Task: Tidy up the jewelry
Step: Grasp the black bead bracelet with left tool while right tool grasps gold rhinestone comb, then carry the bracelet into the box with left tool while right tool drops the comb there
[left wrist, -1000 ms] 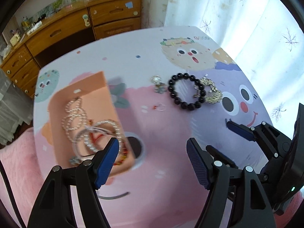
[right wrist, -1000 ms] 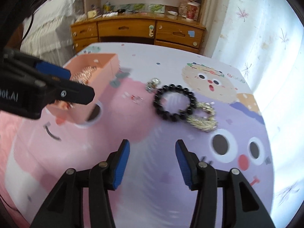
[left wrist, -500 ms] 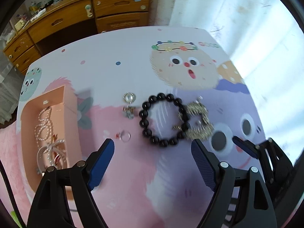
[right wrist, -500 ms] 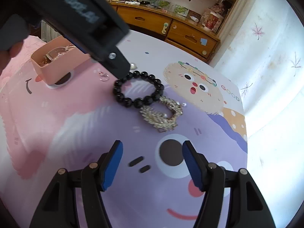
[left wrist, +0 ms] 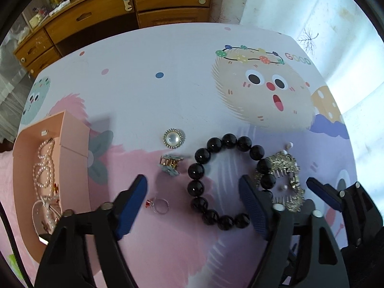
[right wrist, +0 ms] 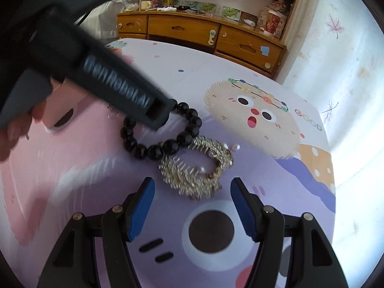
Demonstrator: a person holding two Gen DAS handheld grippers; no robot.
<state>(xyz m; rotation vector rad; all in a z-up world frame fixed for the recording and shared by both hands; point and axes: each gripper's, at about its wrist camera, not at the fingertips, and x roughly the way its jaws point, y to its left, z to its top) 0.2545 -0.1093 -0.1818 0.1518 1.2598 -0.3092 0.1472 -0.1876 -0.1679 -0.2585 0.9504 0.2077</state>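
A black bead bracelet point(left wrist: 211, 158) lies on the cartoon tablecloth; it also shows in the right wrist view point(right wrist: 168, 145). A silver spiky piece point(left wrist: 285, 165) touches its right side, seen too in the right wrist view point(right wrist: 192, 175). A pearl brooch point(left wrist: 174, 138), a small blue clip point(left wrist: 169, 164) and a ring point(left wrist: 161, 206) lie to its left. My left gripper point(left wrist: 193, 201) is open, low over the bracelet. My right gripper point(right wrist: 192, 202) is open just short of the silver piece. A pink box point(left wrist: 74, 153) at the left holds pearl strands point(left wrist: 43, 163).
The left gripper's body point(right wrist: 108, 88) crosses the right wrist view above the bracelet. The right gripper's fingers point(left wrist: 321, 194) show at the right of the left wrist view. A wooden dresser point(left wrist: 120, 7) stands beyond the table's far edge. White curtains hang to the right.
My left gripper has moved right from above the pink box to over the bracelet and come lower. My right gripper has moved forward toward the silver piece. Both stay open.
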